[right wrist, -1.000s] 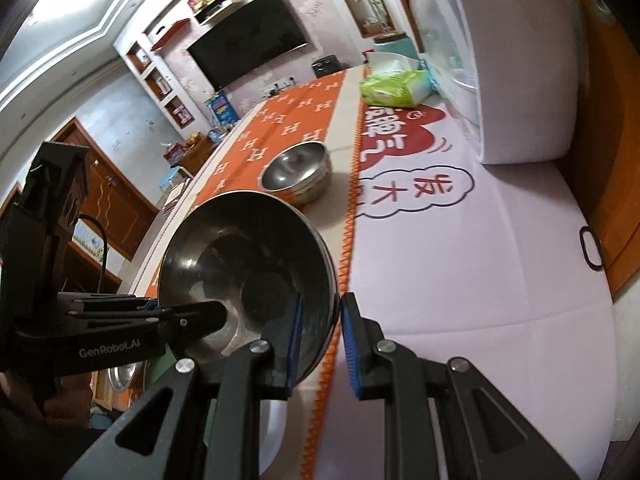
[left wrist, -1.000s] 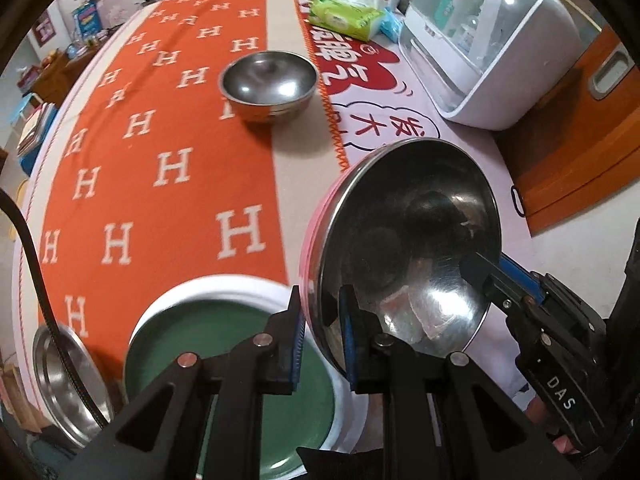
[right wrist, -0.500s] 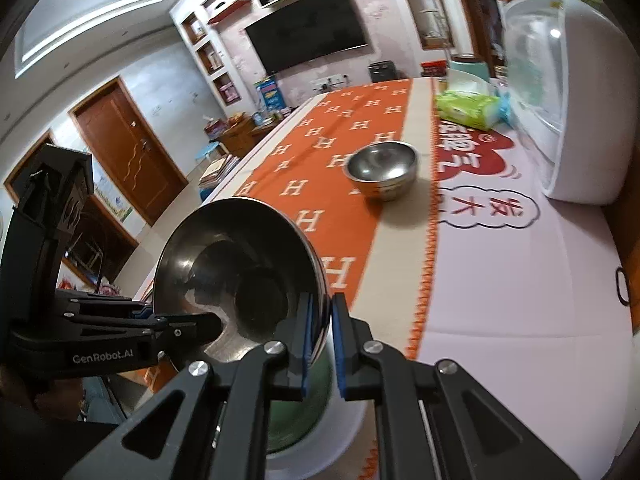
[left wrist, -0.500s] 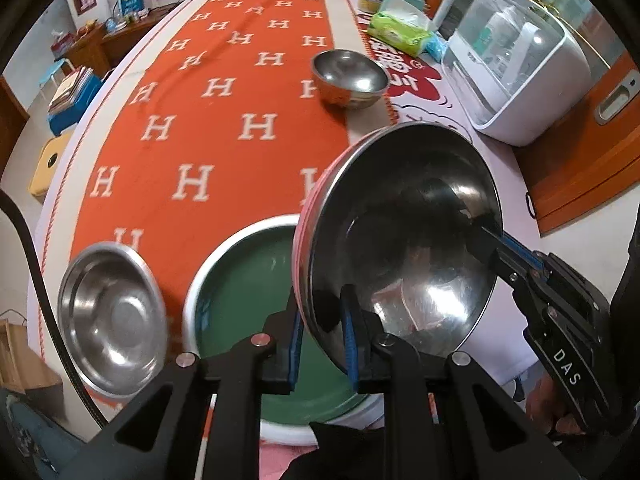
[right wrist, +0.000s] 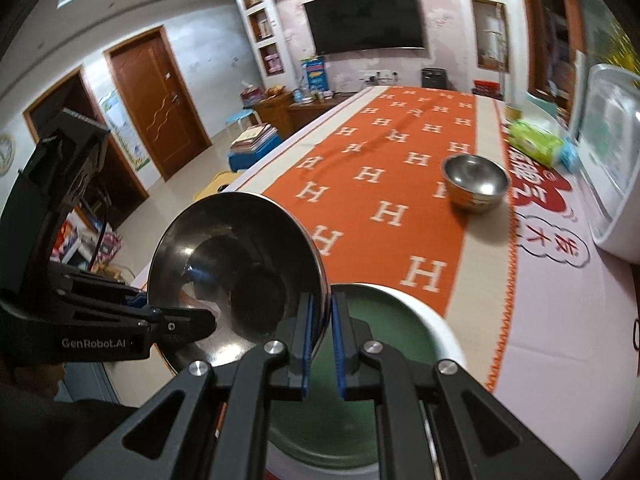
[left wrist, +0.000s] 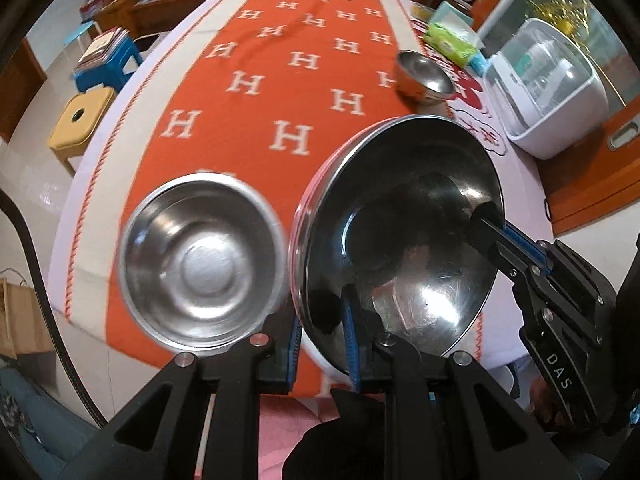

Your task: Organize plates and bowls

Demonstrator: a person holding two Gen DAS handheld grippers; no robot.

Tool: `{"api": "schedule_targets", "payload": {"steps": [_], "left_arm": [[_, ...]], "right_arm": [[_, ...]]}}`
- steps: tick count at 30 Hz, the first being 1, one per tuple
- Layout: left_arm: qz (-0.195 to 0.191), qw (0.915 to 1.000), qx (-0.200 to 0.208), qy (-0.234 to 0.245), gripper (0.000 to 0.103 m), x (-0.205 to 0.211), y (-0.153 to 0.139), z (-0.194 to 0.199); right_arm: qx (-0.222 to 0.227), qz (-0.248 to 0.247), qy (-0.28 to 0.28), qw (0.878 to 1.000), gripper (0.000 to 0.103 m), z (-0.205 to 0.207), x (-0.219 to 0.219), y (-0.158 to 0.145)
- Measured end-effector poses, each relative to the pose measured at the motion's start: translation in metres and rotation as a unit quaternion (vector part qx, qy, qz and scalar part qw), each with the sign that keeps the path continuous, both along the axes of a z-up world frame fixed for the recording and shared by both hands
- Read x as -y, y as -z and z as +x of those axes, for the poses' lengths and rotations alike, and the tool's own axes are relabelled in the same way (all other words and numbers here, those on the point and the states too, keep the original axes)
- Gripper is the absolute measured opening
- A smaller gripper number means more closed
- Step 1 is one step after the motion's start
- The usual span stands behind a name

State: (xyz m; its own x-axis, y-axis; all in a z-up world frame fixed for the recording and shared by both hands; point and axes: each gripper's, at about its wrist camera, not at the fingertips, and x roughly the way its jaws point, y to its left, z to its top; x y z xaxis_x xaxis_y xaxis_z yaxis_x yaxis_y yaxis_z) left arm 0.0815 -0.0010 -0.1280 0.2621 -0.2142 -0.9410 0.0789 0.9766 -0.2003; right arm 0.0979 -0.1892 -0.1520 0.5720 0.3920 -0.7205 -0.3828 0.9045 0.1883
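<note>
We hold one large polished steel bowl (left wrist: 400, 240) between us, tipped on edge above the near end of the table, its pink-edged rim caught on two sides. At the left, our left gripper (left wrist: 322, 350) has the bowl's near rim running straight down between its blue-padded fingers, one pad inside the bowl and one outside, clamped tight on the metal. Just left of those fingers, a smaller shiny steel bowl (left wrist: 200, 264) sits upright on the orange tablecloth with white H letters (left wrist: 256, 92), close beside the held bowl but not touching it that we can see.

Moving right, our right gripper (right wrist: 322, 344) pinches the opposite rim, its pads closed down to a sliver on the thin steel wall. Under it lies a round green plate with a white rim (right wrist: 400, 320), flat on the table.

Writing now: "GenRobot.AI" reads white on the left gripper's body in the right wrist view, "DAS" on the right gripper's body in the left wrist view. Red Chinese characters mark the pale cloth (right wrist: 556, 240) at the right; we cannot read them surely.

Farther right, a third steel bowl (right wrist: 476, 188) rests upright, well apart.
</note>
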Motion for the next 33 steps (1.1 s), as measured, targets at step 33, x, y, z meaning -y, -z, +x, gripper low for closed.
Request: {"api": "schedule_targets", "payload": {"steps": [33], "left_arm": [[0.009,0.9938,-0.071,0.086,0.021,-0.113,0.051,0.043]], "right_arm": [[-0.015,-0.097,0.042,0.994,0.014,-0.013,-0.146,0.03]]}}
